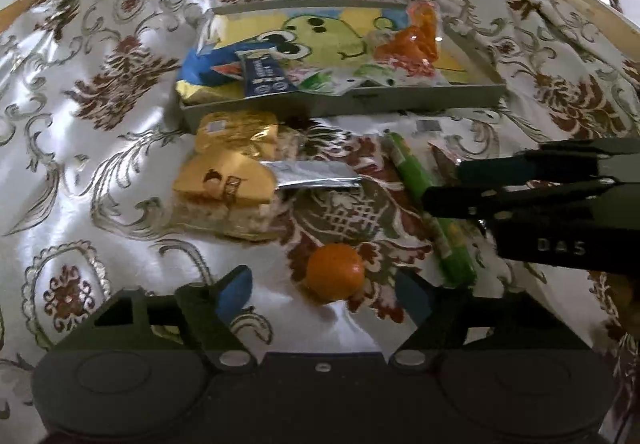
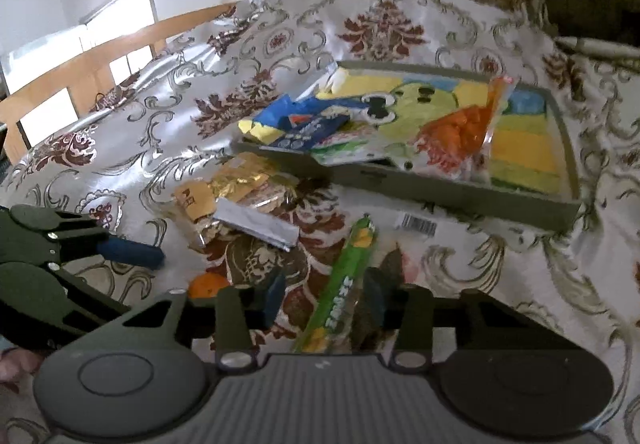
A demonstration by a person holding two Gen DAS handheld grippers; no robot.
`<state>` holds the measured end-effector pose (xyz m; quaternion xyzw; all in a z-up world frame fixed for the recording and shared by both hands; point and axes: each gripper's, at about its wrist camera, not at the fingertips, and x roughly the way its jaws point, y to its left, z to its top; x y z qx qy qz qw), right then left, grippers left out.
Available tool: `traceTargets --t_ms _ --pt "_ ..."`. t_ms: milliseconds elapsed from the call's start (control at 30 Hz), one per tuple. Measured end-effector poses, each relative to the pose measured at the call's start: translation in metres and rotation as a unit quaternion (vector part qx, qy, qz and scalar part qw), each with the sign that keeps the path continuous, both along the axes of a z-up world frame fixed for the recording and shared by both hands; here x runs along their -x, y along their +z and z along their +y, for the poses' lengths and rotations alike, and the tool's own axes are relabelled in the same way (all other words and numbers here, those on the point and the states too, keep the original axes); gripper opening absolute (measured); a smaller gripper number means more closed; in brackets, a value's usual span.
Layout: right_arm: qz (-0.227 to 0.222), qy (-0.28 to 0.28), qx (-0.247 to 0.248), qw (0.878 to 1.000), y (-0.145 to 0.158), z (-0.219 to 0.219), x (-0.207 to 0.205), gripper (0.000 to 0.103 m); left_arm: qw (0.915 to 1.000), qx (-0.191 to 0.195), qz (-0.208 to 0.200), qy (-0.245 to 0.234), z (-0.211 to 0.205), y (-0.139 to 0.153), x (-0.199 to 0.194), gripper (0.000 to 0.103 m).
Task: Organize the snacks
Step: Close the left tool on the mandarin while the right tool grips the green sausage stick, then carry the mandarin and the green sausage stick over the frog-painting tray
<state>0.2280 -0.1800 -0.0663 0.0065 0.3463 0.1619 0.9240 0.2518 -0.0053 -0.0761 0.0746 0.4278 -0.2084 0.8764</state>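
A shallow tray (image 2: 460, 200) on a patterned tablecloth (image 1: 100, 44) already holds a blue packet (image 2: 304, 124) and an orange packet (image 2: 460, 132). Outside it lie gold-wrapped snacks (image 1: 228, 180), a green candy stick (image 2: 344, 284) and an orange ball (image 1: 335, 277). The left gripper (image 1: 324, 294) flanks the ball with its fingers spread; the right gripper (image 2: 326, 294) straddles the stick, not yet closed.

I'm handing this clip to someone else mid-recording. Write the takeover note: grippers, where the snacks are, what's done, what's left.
Left gripper: open, empty, its fingers either side of the orange ball on the tablecloth.
Right gripper: open, straddling the green stick pack, not closed on it.
Done: blue packet, orange bag and a flat white-green packet lie in the tray.
Left: gold-wrapped snacks, silver bar, green stick pack, orange ball and a reddish packet, all on the cloth in front of the tray.
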Motion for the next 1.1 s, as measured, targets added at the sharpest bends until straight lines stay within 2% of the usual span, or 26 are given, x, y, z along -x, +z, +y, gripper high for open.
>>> traceTargets --t_ms 33,100,300,500,600,667,733,933,1100 --pt "0.003 0.000 0.001 1.000 -0.002 0.001 -0.001 0.041 1.0000 0.000 -0.001 -0.004 -0.001 0.000 0.001 0.075" --pt "0.011 0.002 0.001 1.000 -0.005 0.003 -0.002 0.038 0.9999 0.001 0.002 -0.012 -0.003 -0.002 0.002 0.066" --pt "0.030 0.001 -0.001 1.000 -0.015 0.007 -0.008 0.035 0.9998 0.000 0.007 -0.018 -0.006 -0.008 -0.001 0.046" --pt "0.046 -0.008 -0.002 0.999 -0.022 0.009 -0.015 0.035 0.9999 0.008 0.014 -0.005 -0.004 -0.012 -0.007 0.036" --pt "0.069 -0.016 -0.014 0.997 -0.030 0.010 -0.020 0.035 0.9998 0.012 0.017 0.001 -0.003 -0.012 -0.008 0.036" --pt "0.066 -0.018 -0.013 0.998 -0.030 0.011 -0.020 0.034 0.9997 0.016 0.018 0.003 -0.003 -0.012 -0.008 0.036" --pt "0.066 -0.023 -0.016 0.997 -0.029 0.010 -0.019 0.027 0.9997 0.017 0.017 0.004 -0.003 -0.011 -0.008 0.035" --pt "0.063 -0.035 -0.023 0.997 -0.028 0.009 -0.017 0.023 0.9997 0.021 0.012 0.008 -0.003 -0.008 -0.005 0.035" --pt "0.061 -0.038 -0.033 0.997 -0.023 0.010 -0.012 0.020 0.9987 0.049 0.000 0.015 0.001 0.003 -0.001 0.035"
